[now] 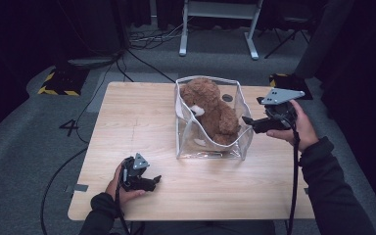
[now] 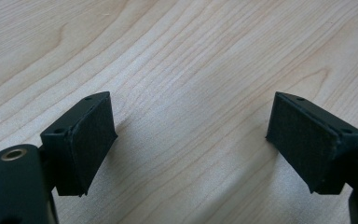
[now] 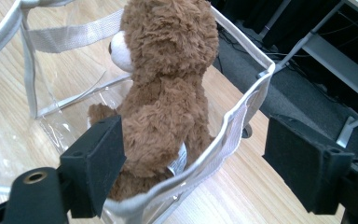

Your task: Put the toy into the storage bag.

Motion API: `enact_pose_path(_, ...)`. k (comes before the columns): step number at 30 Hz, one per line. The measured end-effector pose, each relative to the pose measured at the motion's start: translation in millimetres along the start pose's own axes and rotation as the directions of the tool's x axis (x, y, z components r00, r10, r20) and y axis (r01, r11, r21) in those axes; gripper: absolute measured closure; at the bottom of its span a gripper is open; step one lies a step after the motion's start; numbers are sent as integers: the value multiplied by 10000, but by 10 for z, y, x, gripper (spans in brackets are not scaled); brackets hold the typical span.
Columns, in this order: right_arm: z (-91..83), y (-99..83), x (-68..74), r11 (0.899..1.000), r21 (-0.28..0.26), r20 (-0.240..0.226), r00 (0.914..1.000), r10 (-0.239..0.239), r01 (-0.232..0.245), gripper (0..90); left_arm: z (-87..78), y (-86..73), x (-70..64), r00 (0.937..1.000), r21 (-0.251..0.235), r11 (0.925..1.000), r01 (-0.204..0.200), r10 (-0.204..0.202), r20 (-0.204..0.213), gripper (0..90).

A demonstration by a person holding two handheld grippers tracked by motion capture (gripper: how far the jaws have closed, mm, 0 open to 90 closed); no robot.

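A brown teddy bear (image 1: 210,110) sits inside a clear plastic bag (image 1: 210,149) with grey trim, standing on the wooden table (image 1: 137,117). My right gripper (image 1: 249,122) is at the bag's right rim, held by a hand. In the right gripper view it (image 3: 193,158) is open, its jaws straddling the grey rim (image 3: 242,126) with the bear's back (image 3: 168,93) just ahead. My left gripper (image 1: 152,182) rests low near the table's front edge, away from the bag. In the left gripper view it (image 2: 191,140) is open over bare wood (image 2: 191,56), holding nothing.
A small dark round hole (image 1: 227,98) lies in the table behind the bag. Beyond the table are grey carpet, loose cables (image 1: 142,41), a white desk frame (image 1: 215,29) and yellow-black floor markers (image 1: 58,83). Both forearms come in from the bottom edge.
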State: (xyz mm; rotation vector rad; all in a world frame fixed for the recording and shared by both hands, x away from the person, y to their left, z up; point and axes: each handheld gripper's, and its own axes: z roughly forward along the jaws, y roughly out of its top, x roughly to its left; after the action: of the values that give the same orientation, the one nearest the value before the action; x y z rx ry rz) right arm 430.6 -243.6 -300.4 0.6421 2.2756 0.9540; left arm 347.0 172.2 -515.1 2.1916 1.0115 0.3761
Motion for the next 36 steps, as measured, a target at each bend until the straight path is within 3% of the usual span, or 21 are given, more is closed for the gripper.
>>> enact_pose_path(17,-268,-194,-2,9991,-384,-87,9998,163,-166,202,0,0,0,10000,-3,10000,3,-3,-2,153)
enact_pose_path(36,-357,-407,24,9992,-378,-85,9998,161,-164,206,0,0,0,10000,-4,10000,3,-3,-2,154)
